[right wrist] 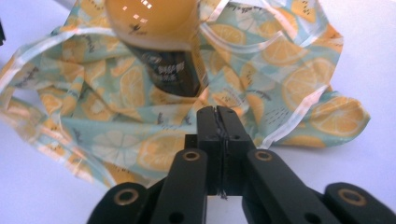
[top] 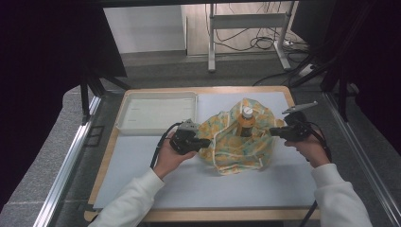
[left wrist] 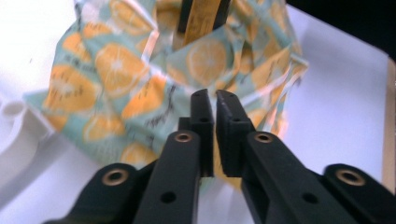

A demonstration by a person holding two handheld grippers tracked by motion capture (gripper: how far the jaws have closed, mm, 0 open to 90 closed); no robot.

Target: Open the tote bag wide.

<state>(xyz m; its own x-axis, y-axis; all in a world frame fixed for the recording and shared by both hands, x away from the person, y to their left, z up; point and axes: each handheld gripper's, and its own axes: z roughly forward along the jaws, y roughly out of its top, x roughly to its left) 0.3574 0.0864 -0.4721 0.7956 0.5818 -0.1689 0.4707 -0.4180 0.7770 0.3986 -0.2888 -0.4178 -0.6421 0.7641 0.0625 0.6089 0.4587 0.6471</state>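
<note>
Mid-wrap: both grippers flanked an orange-print cloth (top: pixel 236 142) bunched round an upright bottle (top: pixel 246 124). Left gripper (left wrist: pixel 214 100) barely parted, empty; right gripper (right wrist: pixel 218 116) clenched, empty. Next, probably: re-grasp cloth edges.

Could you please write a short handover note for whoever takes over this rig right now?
Left gripper: jaws a narrow gap apart, nothing visibly between them, at the cloth's left edge.
Right gripper: jaws together, seemingly pinching a fold of the orange-print cloth.
Bottle stands upright mid-cloth on the table; white tray lies behind-left.
Done: cloth bunched up around the bottle.
Left: probably finish wrapping.
</note>
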